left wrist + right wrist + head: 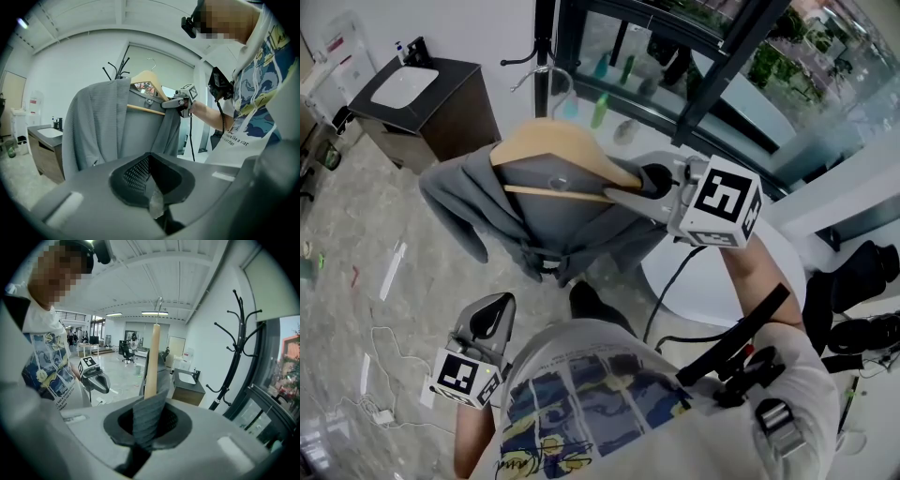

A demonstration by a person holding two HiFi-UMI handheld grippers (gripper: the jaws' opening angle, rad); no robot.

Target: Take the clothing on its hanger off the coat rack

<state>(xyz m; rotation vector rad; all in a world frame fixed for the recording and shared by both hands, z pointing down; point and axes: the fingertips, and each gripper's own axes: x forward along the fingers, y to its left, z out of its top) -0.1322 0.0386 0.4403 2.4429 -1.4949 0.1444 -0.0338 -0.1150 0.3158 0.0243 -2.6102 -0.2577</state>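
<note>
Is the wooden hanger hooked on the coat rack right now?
No, the right gripper view shows the hanger clamped in the right tongs, well apart from the coat rack.

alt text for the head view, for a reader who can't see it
The right gripper is shut on one end of a wooden hanger carrying a grey garment, held beside the black coat rack. The left gripper hangs lower in the frame, shut and empty.

Grey garment (461, 199) on wooden hanger (555, 142), midair

Open-plan office: desks (88, 348), swivel chairs (126, 351)
</note>
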